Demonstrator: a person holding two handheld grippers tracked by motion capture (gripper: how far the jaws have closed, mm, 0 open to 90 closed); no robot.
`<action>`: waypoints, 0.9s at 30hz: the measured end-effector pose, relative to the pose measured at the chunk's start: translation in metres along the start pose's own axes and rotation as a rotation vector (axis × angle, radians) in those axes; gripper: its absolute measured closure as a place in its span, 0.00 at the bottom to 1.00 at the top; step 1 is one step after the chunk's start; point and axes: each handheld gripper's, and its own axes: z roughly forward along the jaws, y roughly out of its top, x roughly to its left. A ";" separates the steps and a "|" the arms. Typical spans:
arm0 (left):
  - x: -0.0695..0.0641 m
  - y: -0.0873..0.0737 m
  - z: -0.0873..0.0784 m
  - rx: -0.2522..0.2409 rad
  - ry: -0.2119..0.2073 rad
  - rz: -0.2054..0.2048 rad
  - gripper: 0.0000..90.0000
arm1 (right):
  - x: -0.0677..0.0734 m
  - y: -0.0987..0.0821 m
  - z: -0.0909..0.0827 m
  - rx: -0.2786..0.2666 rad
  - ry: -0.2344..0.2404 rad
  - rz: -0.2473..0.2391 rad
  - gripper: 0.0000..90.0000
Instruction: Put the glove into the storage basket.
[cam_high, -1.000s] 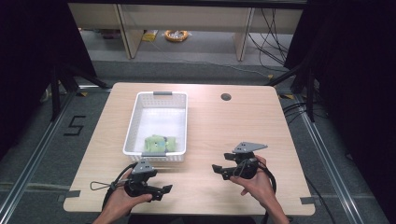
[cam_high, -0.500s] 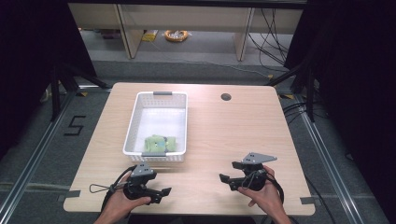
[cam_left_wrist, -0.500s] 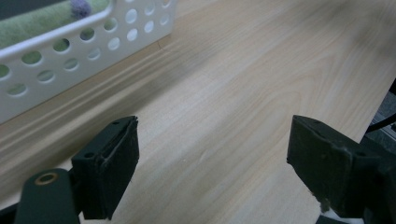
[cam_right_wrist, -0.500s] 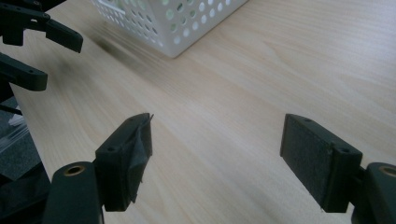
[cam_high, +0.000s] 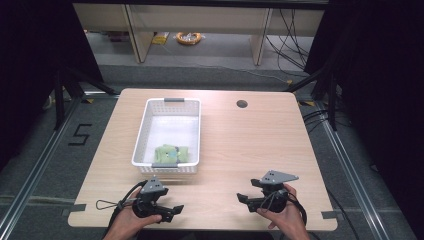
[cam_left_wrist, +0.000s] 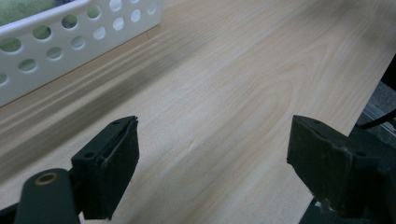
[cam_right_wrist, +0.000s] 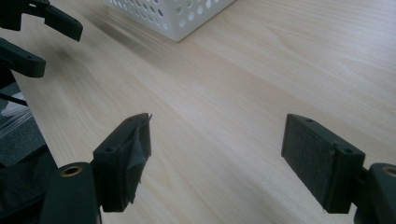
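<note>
Lay in the white basket (cam_high: 142, 131), green cloth (cam_high: 171, 154), just ahead of left gripper (cam_high: 170, 212), nearer than right gripper (cam_high: 243, 202). Fingers spread wide on both, pinching nothing. Right's just opened more.

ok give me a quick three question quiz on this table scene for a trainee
1. True or false: the green cloth lies inside the white basket.
2. Which claw is nearer the basket: A, the left claw, or B, the right claw?
3. Fill in: both claws are ____ with nothing between their jaws.

Key: 1 true. 2 A. 3 open.
</note>
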 end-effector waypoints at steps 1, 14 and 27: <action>-0.001 -0.001 0.000 -0.007 0.000 -0.007 0.18 | -0.002 -0.001 -0.001 -0.001 -0.002 -0.020 0.27; -0.010 -0.010 -0.003 0.000 -0.017 -0.001 0.18 | 0.008 -0.019 -0.011 0.013 -0.029 -0.004 0.24; -0.016 -0.020 -0.008 -0.030 -0.022 -0.002 0.18 | 0.009 -0.039 -0.021 0.038 -0.071 0.006 0.18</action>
